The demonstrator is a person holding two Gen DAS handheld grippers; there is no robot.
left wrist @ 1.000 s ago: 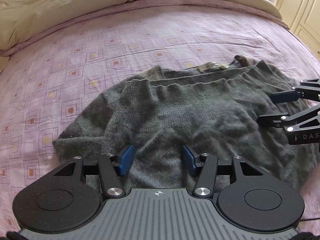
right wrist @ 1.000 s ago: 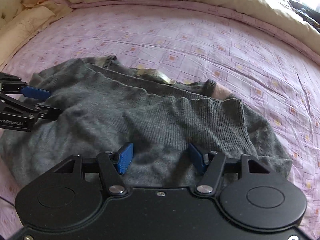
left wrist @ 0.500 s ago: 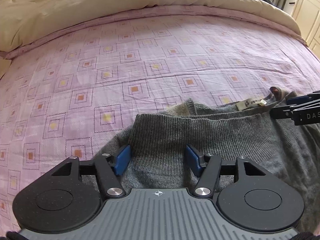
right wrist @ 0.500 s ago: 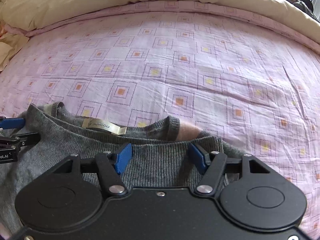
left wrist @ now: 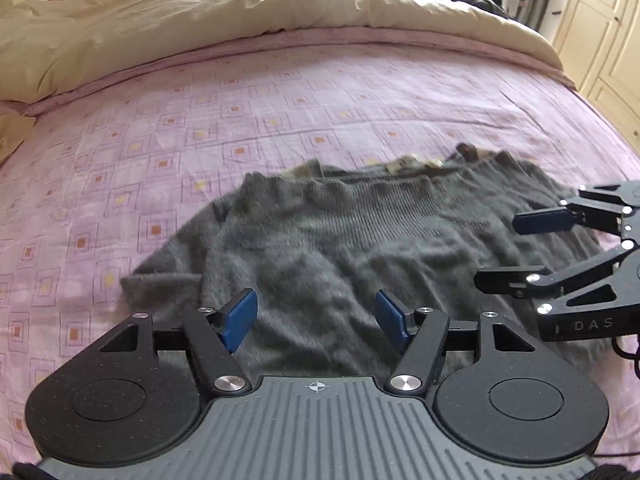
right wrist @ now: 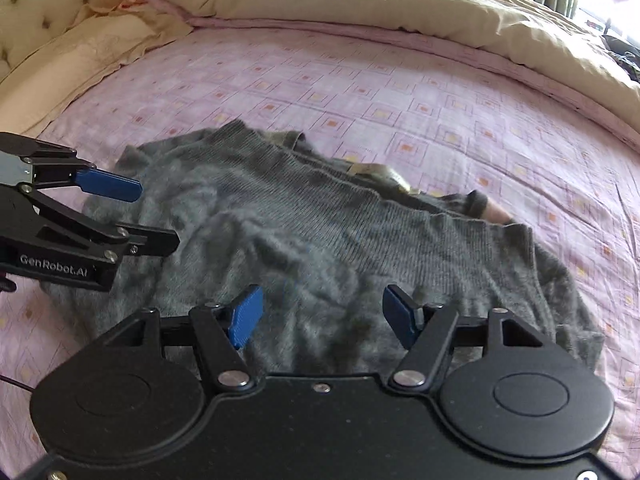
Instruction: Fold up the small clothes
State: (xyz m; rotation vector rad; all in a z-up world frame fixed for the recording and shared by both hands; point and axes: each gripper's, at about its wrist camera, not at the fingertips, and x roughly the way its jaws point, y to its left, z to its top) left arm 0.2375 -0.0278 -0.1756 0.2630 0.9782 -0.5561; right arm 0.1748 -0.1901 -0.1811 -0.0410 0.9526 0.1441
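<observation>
Below, grey sweater (left wrist: 332, 240) on bedspread (left wrist: 280, 120), seemingly untouched, under both open tongs (left wrist: 316, 316) (right wrist: 322, 314).

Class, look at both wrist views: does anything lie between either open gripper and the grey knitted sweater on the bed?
Nothing visible does. The left gripper and right gripper both hang open directly over the grey knitted sweater, with only bare purple patterned bedsheet around it.

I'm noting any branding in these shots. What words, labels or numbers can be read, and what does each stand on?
"DAS": on the side of the right gripper, cut off at the picture's edge.
"GenRobot.AI": on the side of the left gripper.
Neck label of the grey sweater: blurred, not readable.
Nothing else carries text.
</observation>
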